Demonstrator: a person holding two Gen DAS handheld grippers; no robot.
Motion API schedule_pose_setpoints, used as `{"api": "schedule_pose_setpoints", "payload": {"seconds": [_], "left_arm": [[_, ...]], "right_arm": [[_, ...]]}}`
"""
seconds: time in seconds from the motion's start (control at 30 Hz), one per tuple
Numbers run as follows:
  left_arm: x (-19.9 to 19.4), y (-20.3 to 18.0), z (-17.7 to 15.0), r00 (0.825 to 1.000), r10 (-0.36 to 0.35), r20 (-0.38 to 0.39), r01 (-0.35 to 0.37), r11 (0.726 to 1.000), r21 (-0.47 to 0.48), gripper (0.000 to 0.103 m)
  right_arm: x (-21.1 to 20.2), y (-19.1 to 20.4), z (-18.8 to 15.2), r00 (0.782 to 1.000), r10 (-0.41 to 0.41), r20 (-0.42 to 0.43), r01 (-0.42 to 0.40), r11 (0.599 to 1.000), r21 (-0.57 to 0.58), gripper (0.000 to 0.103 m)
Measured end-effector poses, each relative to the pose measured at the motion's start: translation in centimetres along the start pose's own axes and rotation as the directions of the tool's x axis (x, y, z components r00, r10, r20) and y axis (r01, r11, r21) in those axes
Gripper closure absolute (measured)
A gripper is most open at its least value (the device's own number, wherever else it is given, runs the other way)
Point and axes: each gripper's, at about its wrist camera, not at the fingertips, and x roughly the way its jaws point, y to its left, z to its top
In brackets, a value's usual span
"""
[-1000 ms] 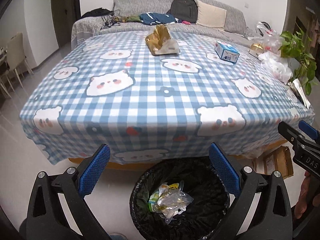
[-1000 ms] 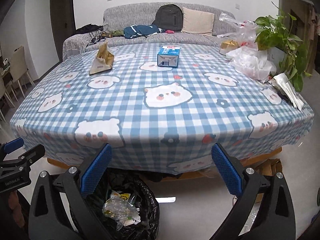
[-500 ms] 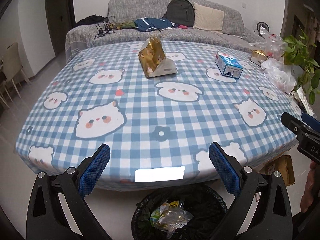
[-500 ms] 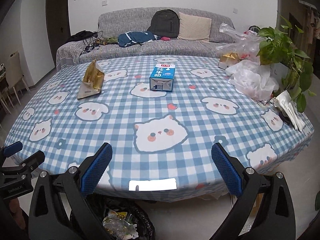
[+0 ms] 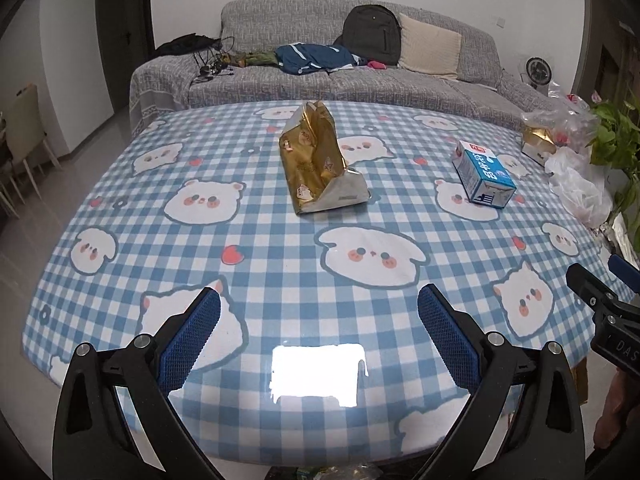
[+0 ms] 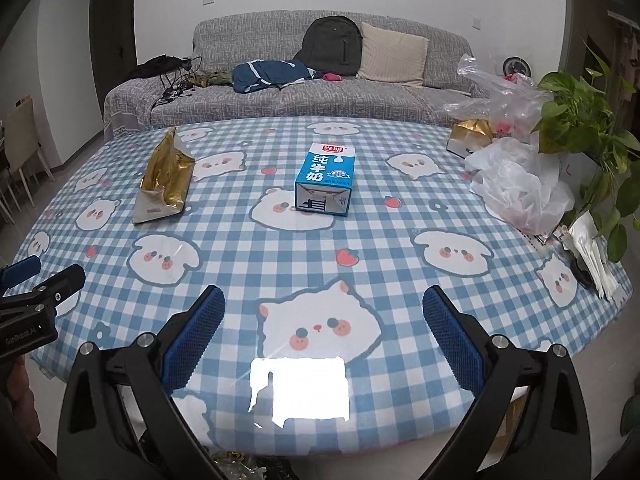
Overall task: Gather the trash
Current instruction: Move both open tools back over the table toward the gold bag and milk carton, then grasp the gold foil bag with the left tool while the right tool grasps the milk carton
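A crumpled gold snack bag [image 5: 320, 164] [image 6: 166, 178] stands mid-table on the blue checked tablecloth [image 5: 280, 280]. To its right lies a blue-and-white milk carton [image 5: 484, 178] [image 6: 326, 178]. My left gripper [image 5: 318, 320] hovers open over the near table edge, well short of the gold bag, with nothing between its fingers. My right gripper [image 6: 324, 320] is open too, empty, in line with the carton but far from it. Each gripper shows at the edge of the other's view. Only a sliver of the black trash bin [image 5: 320, 472] shows below the table edge.
White and clear plastic bags [image 6: 520, 184], a small gold box [image 6: 470, 136] and a leafy plant [image 6: 588, 140] crowd the table's right side. A grey sofa [image 5: 360, 68] with a backpack and clothes runs behind. Chairs [image 5: 24, 136] stand far left.
Both grippers have risen from above the trash bin and moved forward over the table edge. The bin has dropped almost out of view. The bag and carton now look nearer.
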Motion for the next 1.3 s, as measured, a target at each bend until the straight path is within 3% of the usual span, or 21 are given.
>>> {"api": "schedule_pose_setpoints", "payload": {"seconds": [0.57, 1.07, 1.23, 1.3], "left_arm": [[5.3, 1.4, 7.4, 1.0, 0.029, 0.008, -0.029, 0.999, -0.027, 0.006], [12.4, -1.0, 12.2, 0.998, 0.061, -0.035, -0.06, 0.998, 0.028, 0.006], [14.4, -0.8, 12.3, 0.995, 0.069, -0.078, -0.07, 0.997, -0.011, 0.013], [14.9, -1.0, 12.4, 0.994, 0.062, -0.09, -0.064, 0.998, -0.018, 0.023]], "right_arm": [[7.1, 1.1, 5.6, 1.0, -0.001, -0.02, 0.002, 1.0, 0.017, 0.008], [13.8, 0.6, 8.7, 0.996, -0.044, -0.076, 0.048, 0.998, 0.052, 0.008], [15.6, -0.1, 9.1, 0.996, -0.038, -0.08, 0.046, 0.995, 0.093, 0.008], [16.1, -0.1, 9.1, 0.995, -0.045, -0.087, 0.053, 0.994, 0.094, 0.008]]}}
